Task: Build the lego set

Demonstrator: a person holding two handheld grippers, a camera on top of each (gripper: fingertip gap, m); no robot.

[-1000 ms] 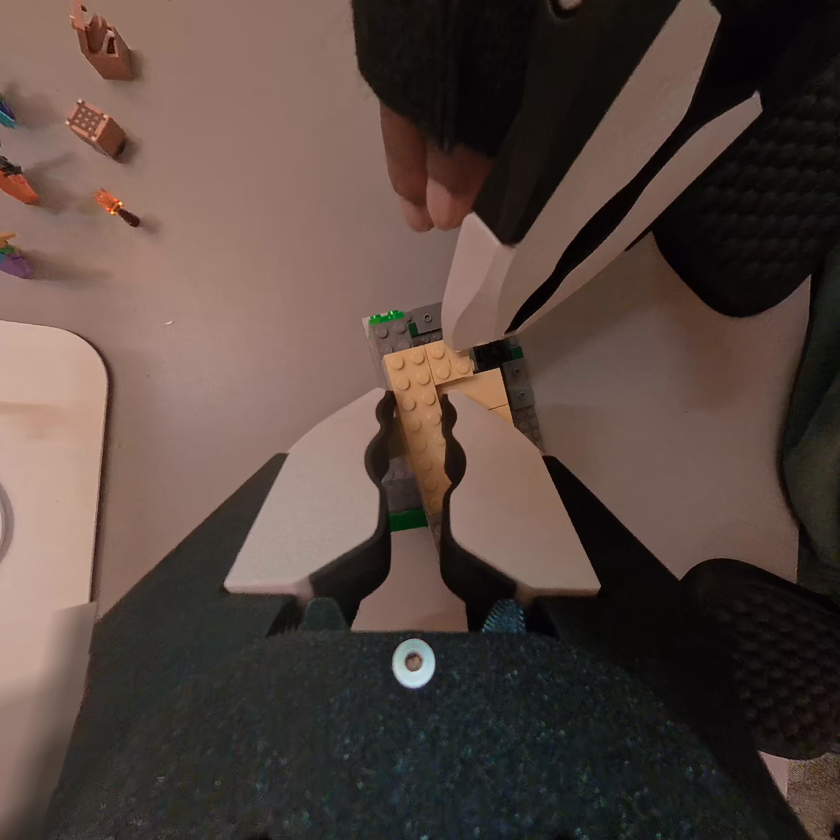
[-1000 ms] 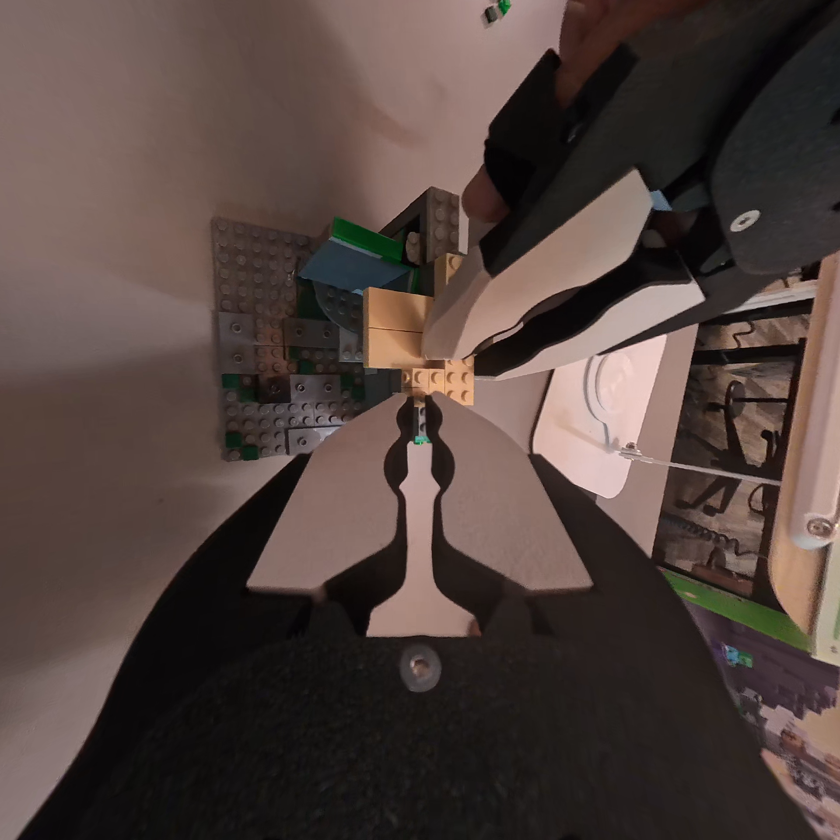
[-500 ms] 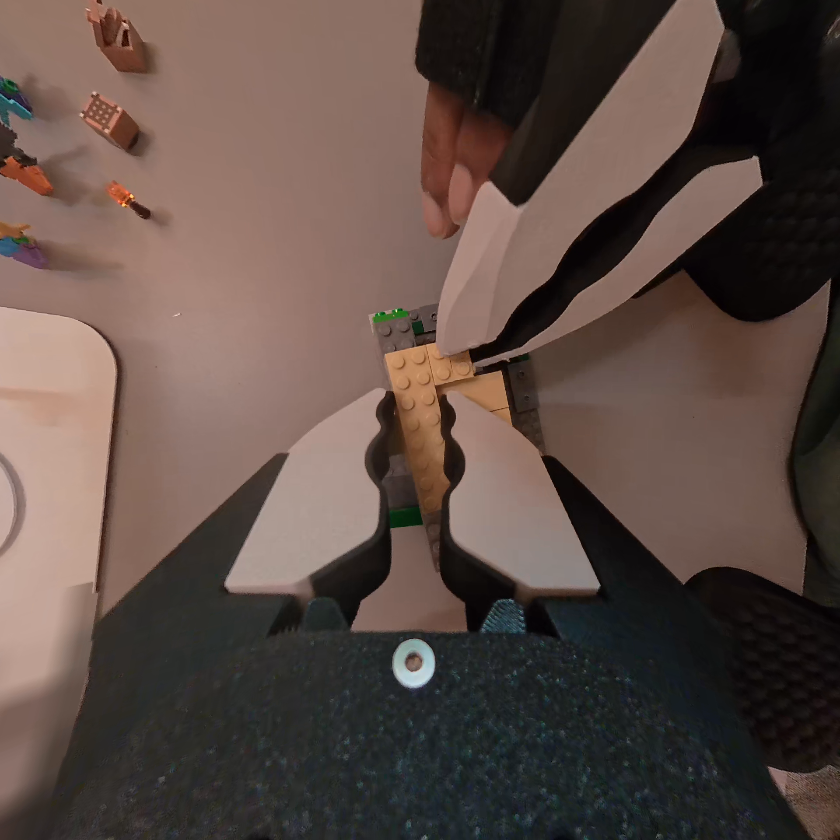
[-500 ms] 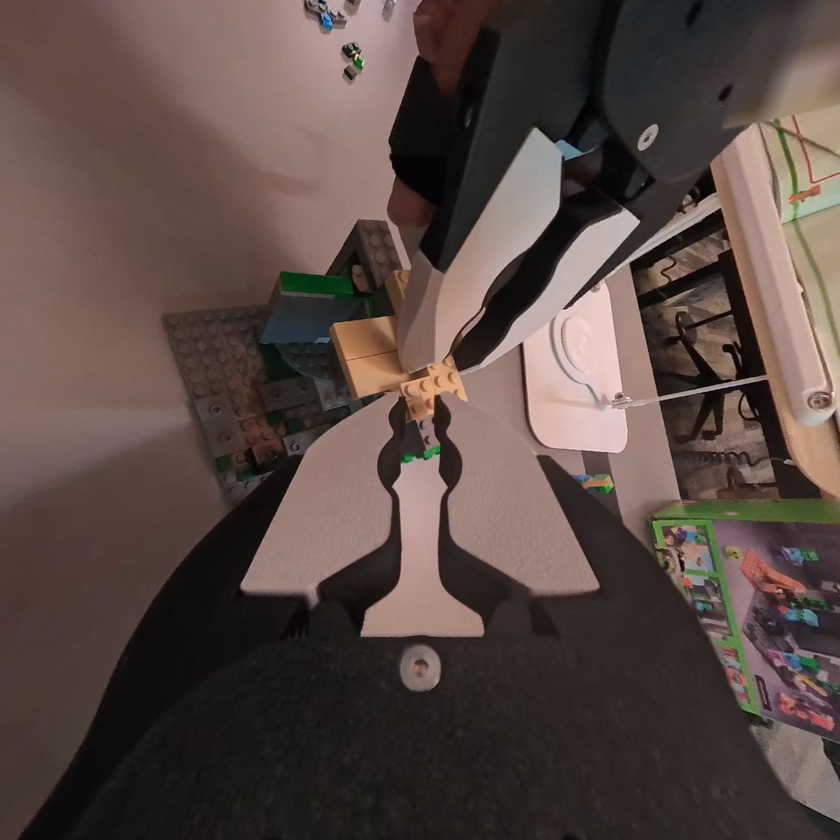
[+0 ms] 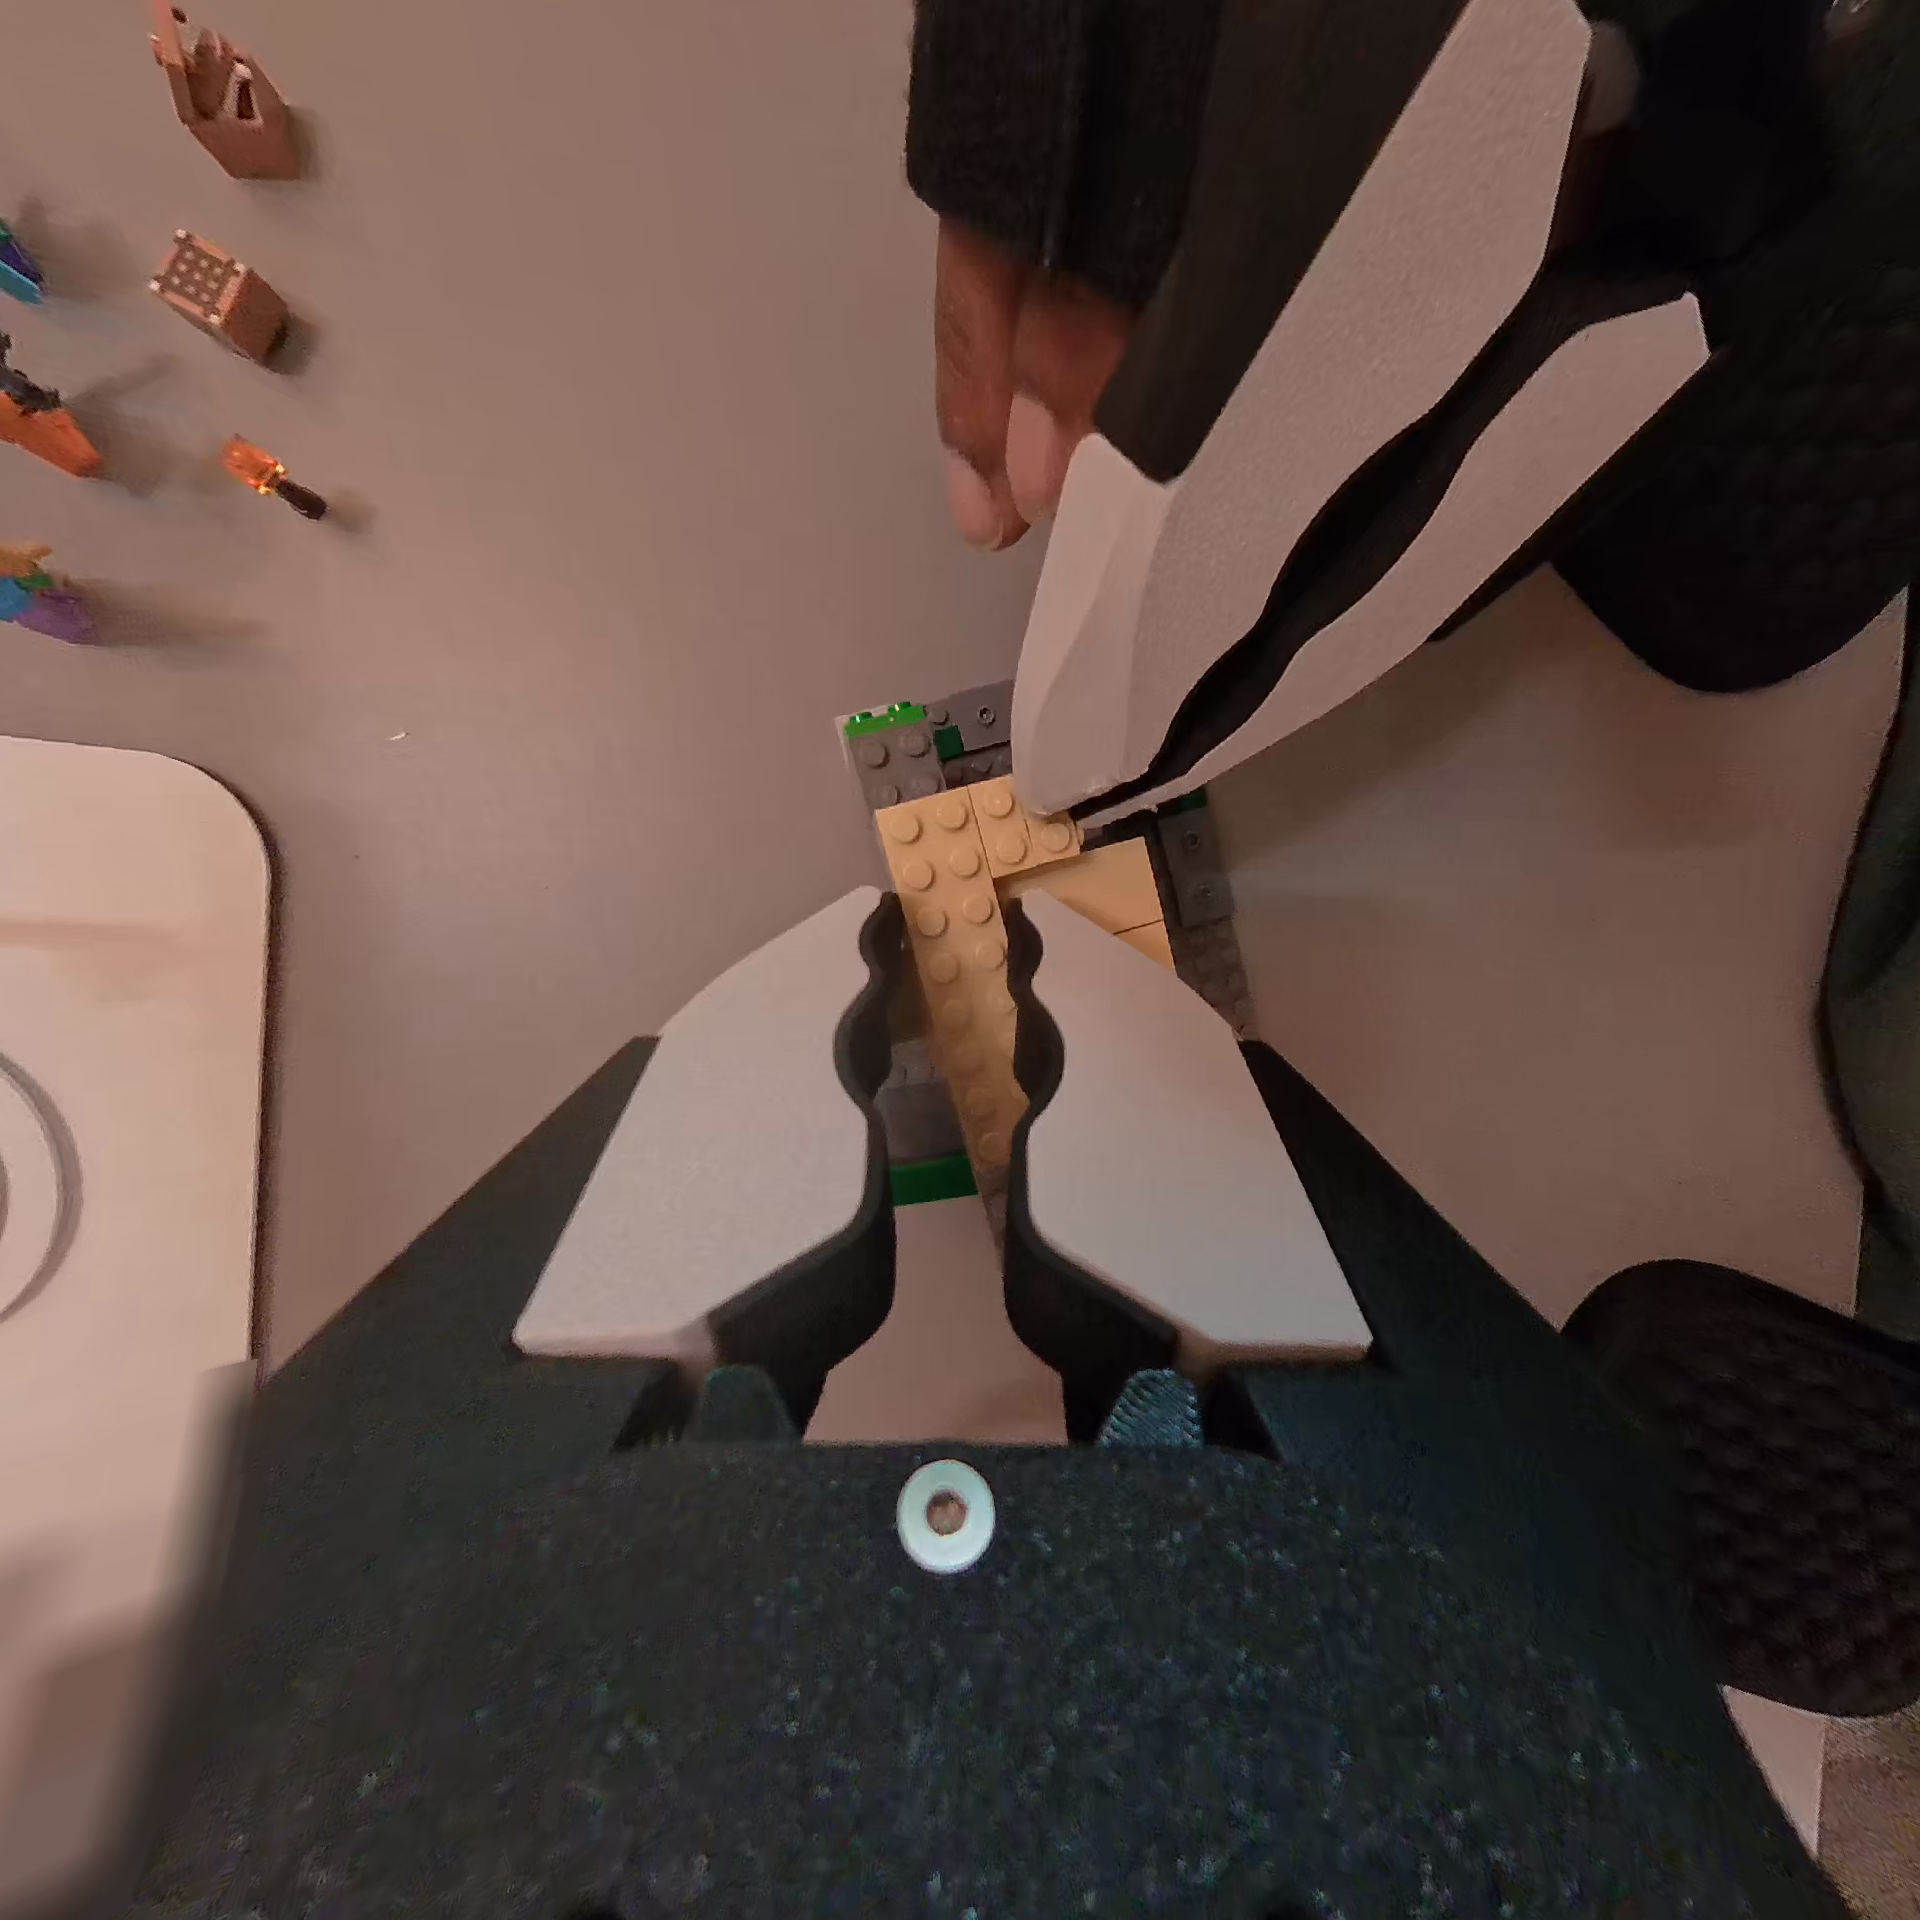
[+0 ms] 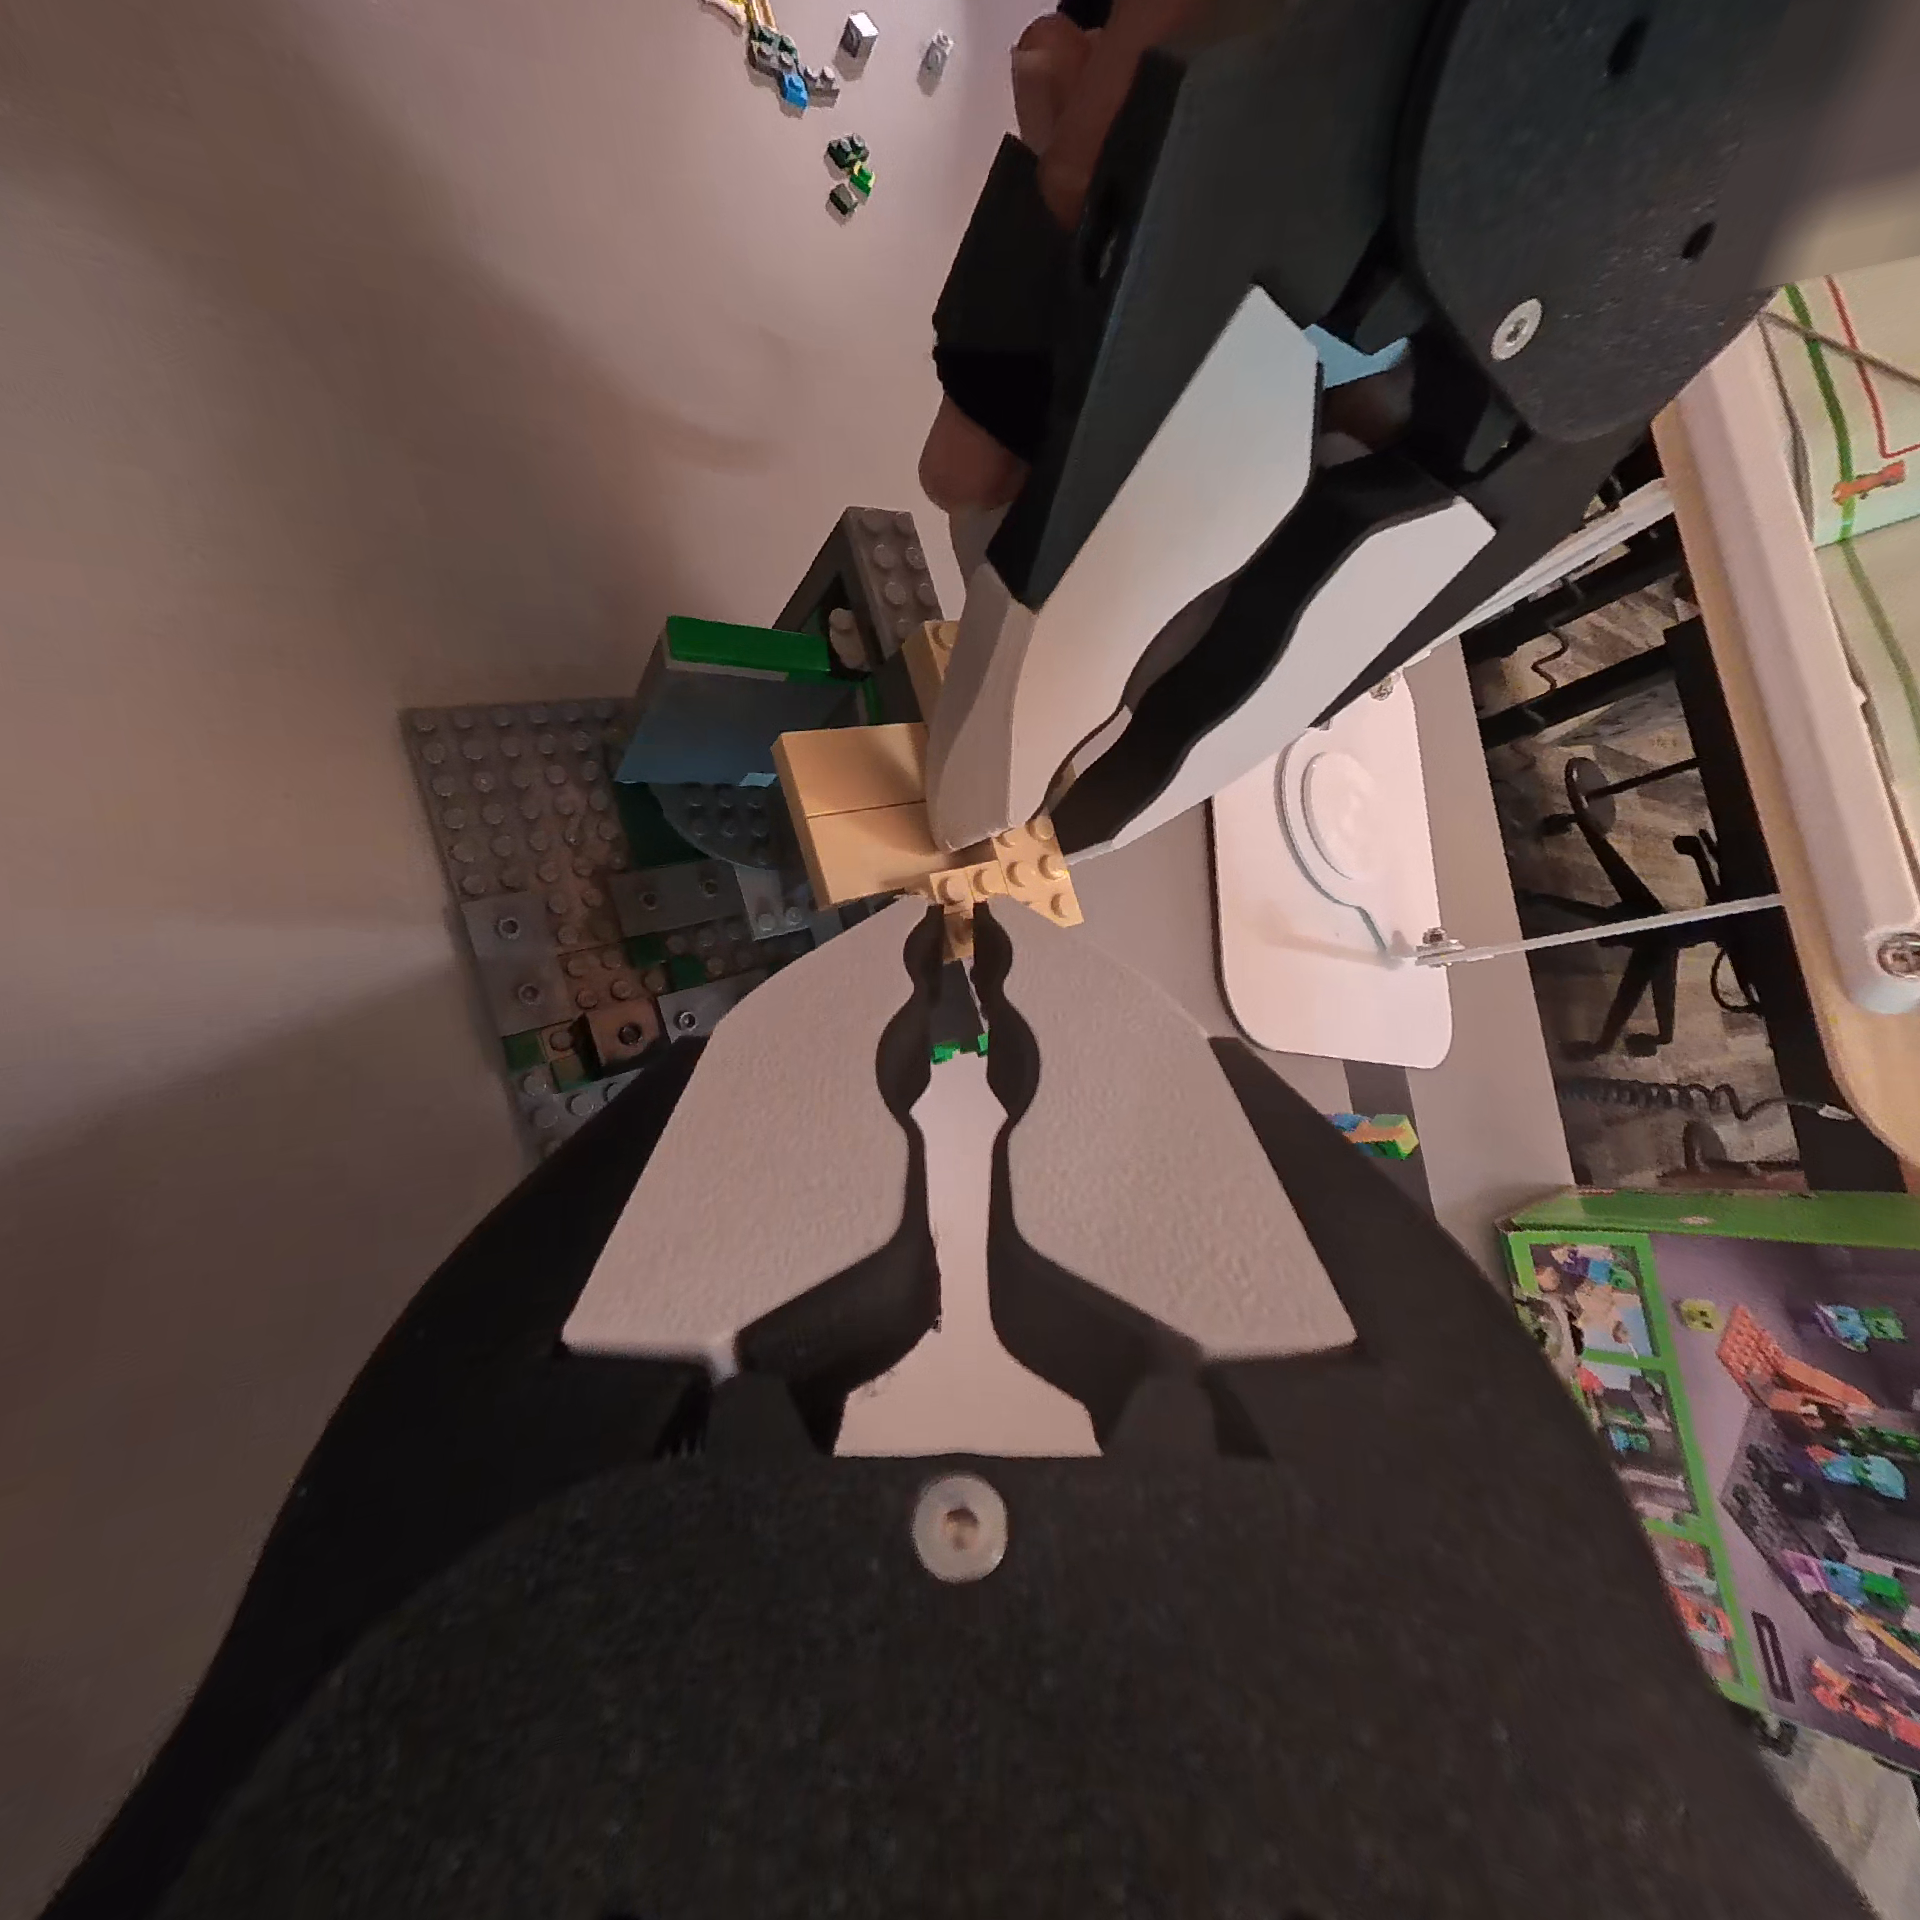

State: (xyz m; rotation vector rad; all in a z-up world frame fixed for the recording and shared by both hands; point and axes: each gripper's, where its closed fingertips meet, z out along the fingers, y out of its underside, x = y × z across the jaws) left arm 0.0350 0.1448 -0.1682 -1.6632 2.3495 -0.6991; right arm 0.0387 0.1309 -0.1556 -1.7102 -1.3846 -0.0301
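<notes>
The lego build stands on a grey baseplate (image 6: 509, 800), with grey and green bricks, a blue slab and smooth tan blocks (image 6: 852, 790). A long studded tan plate (image 5: 961, 966) runs along its top. My left gripper (image 5: 951, 902) is shut on that plate across its width; it also shows in the right wrist view (image 6: 1023, 842), coming from the upper right. My right gripper (image 6: 958, 920) is shut on the edge of a small tan plate (image 5: 1023, 831) at the long plate's far end. It shows in the left wrist view (image 5: 1086, 812), reaching down from the upper right.
Loose brown pieces (image 5: 218, 296) and an orange torch piece (image 5: 270, 483) lie at the far left. A white pad (image 5: 125, 935) sits at the left edge. The set's green box (image 6: 1714, 1455) stands at the right. More small pieces (image 6: 821, 83) lie far off.
The right gripper has swung and tilted around the build while keeping its tips at the small tan plate, so the box came into its view. The left gripper has kept its hold.
</notes>
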